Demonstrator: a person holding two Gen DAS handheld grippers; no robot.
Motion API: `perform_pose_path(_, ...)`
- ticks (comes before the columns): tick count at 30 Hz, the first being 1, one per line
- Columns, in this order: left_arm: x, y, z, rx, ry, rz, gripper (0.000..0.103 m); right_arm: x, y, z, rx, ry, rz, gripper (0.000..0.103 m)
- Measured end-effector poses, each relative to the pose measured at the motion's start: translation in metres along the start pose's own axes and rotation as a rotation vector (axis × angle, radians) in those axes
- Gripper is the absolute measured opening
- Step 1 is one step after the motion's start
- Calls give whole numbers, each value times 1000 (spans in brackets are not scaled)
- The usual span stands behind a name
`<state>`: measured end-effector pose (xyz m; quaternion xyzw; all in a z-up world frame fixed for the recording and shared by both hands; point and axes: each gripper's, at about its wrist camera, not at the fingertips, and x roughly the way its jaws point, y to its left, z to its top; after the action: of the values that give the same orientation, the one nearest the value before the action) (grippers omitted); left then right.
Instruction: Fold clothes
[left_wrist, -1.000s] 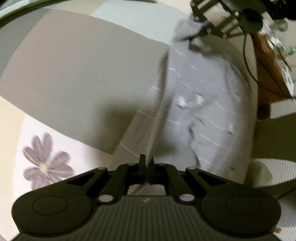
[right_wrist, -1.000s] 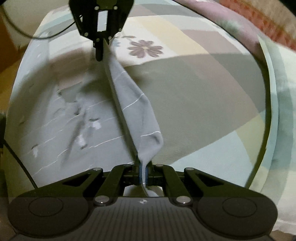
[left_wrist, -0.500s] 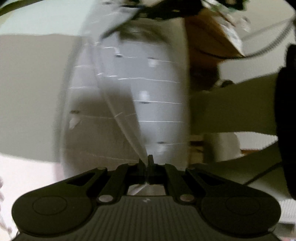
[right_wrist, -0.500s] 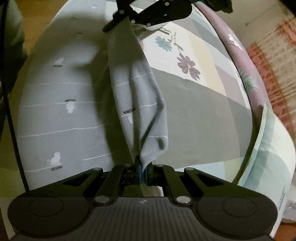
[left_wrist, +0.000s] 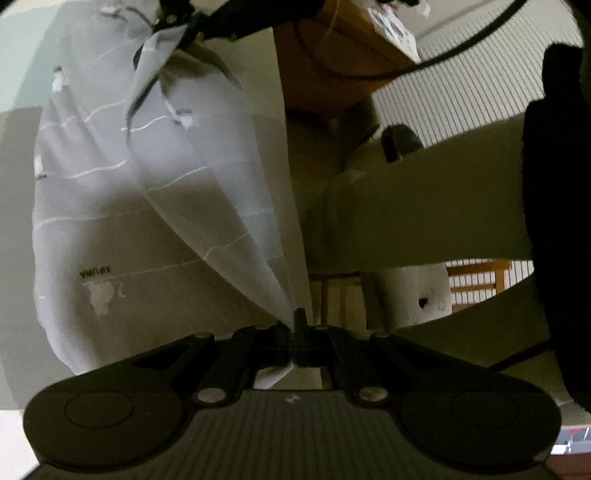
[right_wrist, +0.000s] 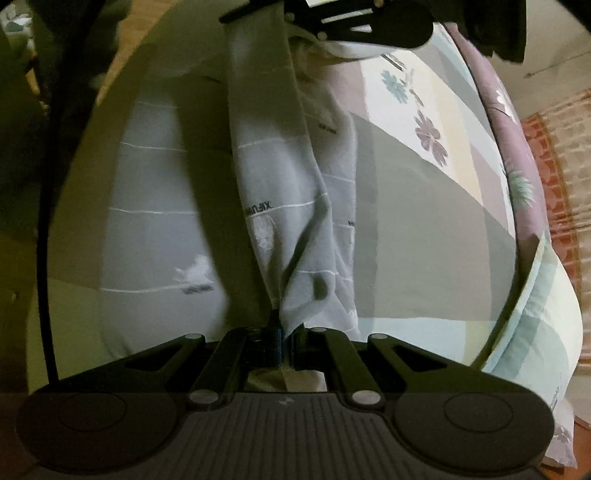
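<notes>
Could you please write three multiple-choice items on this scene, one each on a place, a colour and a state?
1. Where does the grey cloth garment with thin white stripes lie?
A. on a bedspread with a flower pattern
B. in a basket
C. on a hanger

2. What colour is the flower printed nearest the garment?
A. red
B. purple
C. orange

3. How does the right tool stand?
A. wide open
B. shut on nothing
C. shut on the garment

Answers: 1 A, the garment spreads over the bedspread; 2 B, the purple flower lies beside it; 3 C, cloth runs out from between its closed jaws, as with the left tool.
</notes>
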<state>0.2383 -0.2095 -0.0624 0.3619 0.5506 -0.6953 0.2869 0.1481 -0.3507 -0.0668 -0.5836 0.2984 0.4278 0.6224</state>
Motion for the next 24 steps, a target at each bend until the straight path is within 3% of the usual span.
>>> perform_pose_path(12, 19, -13, -3, 26, 30, 24, 0, -4, 35, 12, 38, 48, 75, 5)
perform_pose_path(24, 49, -17, 6, 49, 44, 78, 0, 2, 44, -4, 66, 132, 115, 5)
